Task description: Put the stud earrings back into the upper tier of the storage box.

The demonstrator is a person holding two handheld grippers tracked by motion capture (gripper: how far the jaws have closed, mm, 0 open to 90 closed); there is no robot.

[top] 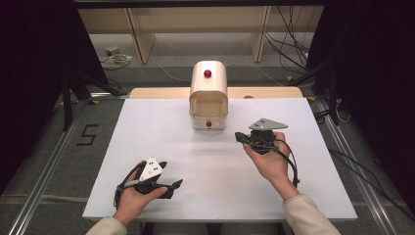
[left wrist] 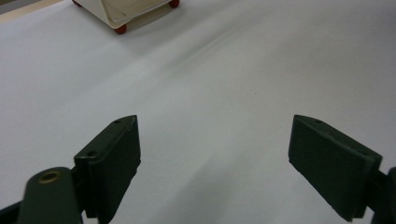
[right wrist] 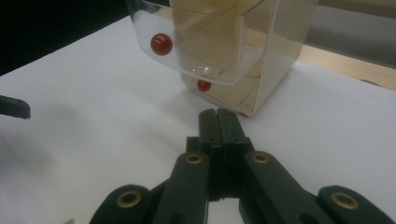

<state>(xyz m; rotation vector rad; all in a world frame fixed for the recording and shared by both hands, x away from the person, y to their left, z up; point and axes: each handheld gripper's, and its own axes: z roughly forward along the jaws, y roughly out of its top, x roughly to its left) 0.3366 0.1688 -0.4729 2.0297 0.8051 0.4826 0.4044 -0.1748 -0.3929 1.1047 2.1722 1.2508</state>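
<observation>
**Right jaws closed near the drawer box**

Your right hand-held gripper (right wrist: pixel 218 116), jaws pressed together and empty, sits just right of the cream drawer box (top: pixel 209 95) at the desk's (top: pixel 147 127) far centre. Your left hand-held gripper (left wrist: pixel 215 158) rests near-left, jaws wide apart.

A white table (top: pixel 161 147) carried a cream small drawer cabinet (top: pixel 209 95) with red knobs, standing at its far edge.
</observation>
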